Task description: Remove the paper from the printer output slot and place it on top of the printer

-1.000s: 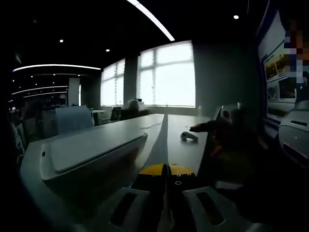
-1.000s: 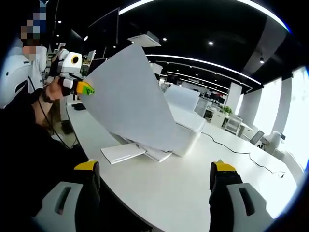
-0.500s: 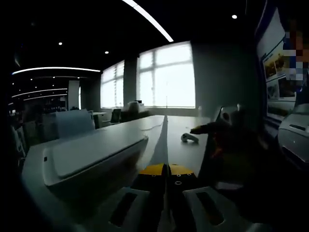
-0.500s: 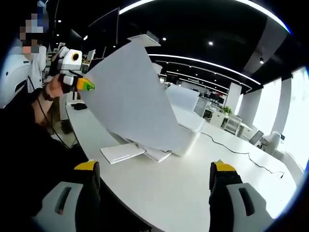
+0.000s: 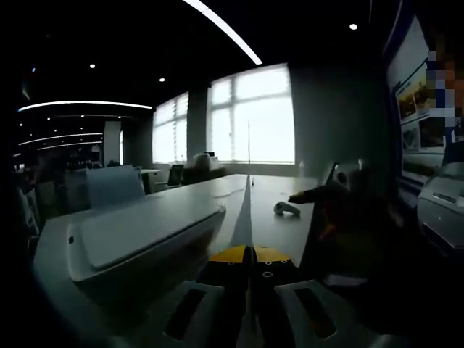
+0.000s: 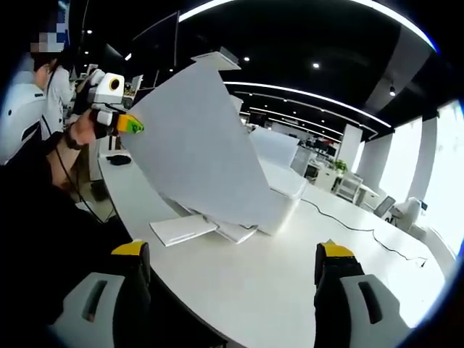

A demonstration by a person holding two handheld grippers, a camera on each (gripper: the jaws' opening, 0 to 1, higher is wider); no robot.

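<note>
A large white sheet of paper (image 6: 196,152) hangs tilted in the air in front of the white printer (image 6: 284,190). My left gripper (image 6: 129,125) is shut on its upper left corner, held by a person's hand. In the left gripper view the jaws (image 5: 251,251) are closed and the paper (image 5: 249,181) shows edge-on as a thin line rising from them. The printer (image 5: 138,232) lies low to the left there, lid flat. My right gripper (image 6: 232,254) stands open over the table with nothing between its jaws; it also appears at the right (image 5: 319,192).
The printer's output tray (image 6: 181,230) sticks out onto the long white table (image 6: 290,297). A cable (image 6: 362,228) trails across the table behind the printer. A small light object (image 5: 285,208) lies on the table. A person (image 6: 29,109) stands at the left.
The left gripper has lifted the paper's corner slightly higher and a little toward the printer. The right gripper has stayed still and open.
</note>
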